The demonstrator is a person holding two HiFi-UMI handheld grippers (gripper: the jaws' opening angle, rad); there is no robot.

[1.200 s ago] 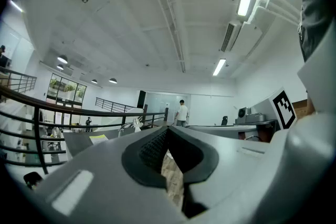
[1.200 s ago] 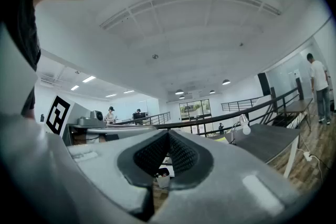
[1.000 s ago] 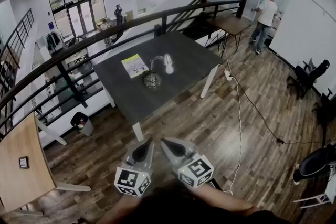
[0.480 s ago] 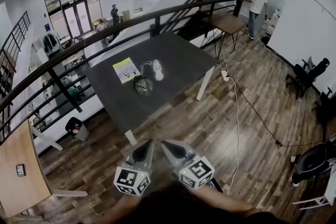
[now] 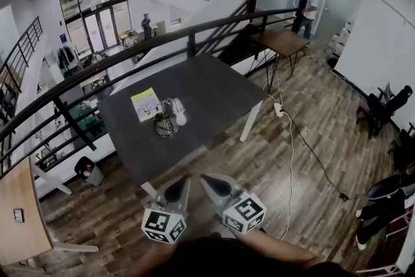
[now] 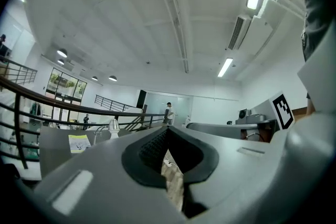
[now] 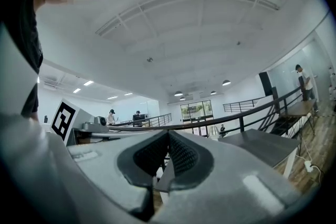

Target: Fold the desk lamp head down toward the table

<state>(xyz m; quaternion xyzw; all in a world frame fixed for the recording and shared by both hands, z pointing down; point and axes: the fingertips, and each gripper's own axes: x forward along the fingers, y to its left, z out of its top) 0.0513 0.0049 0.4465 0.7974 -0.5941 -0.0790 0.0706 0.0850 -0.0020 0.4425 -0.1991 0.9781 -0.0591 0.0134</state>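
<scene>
Fingers shut, empty, on left gripper and right gripper — both now nearer the table; desk lamp, toward its left corner, seemingly upright — still well apart.

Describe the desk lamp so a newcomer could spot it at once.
Find the large dark grey table by the black railing. Near its left end, beside a yellow-green leaflet, stands the desk lamp: white head, round dark base, the only upright thing there.
</scene>
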